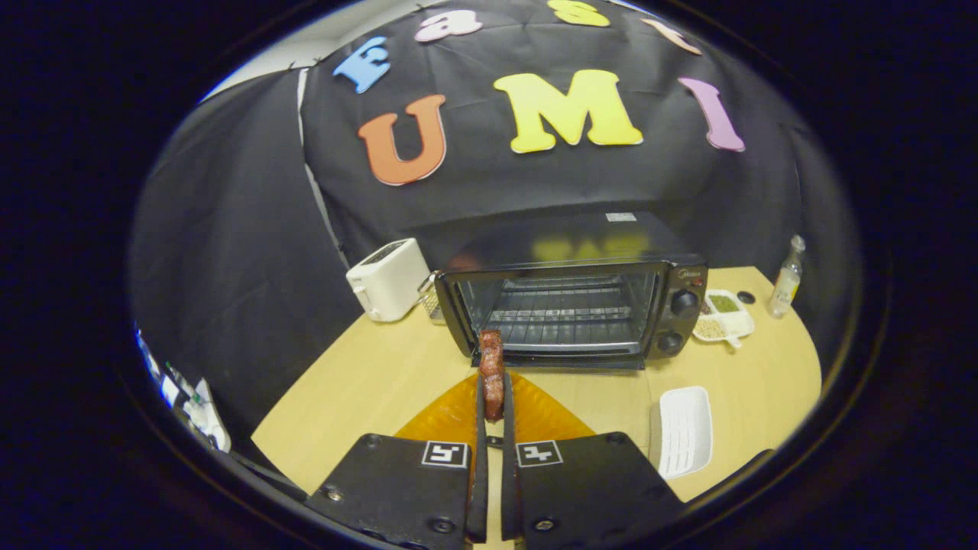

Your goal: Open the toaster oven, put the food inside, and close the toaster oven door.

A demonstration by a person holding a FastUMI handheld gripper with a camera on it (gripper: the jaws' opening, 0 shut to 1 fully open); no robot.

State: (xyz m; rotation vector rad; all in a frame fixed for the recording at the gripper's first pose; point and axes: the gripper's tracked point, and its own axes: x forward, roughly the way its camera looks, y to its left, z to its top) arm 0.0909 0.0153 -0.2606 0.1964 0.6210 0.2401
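Reddish strip of food [491, 373] pinched upright in the closed claw [493, 405], above the desk [367, 382], just short of the toaster oven [573, 313] with its door apparently down. Best carried level, straight onto the rack [565, 312], clear of the door frame.

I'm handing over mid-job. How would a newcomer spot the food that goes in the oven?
Find the black toaster oven on the wooden table, its door open. Just in front of it, the gripper has its jaws shut on a reddish-brown strip of meat, standing upright, the only food held off the table.

food strip's [491, 365] lower end hidden between fingers [480, 458], toaster oven [573, 305] door hidden
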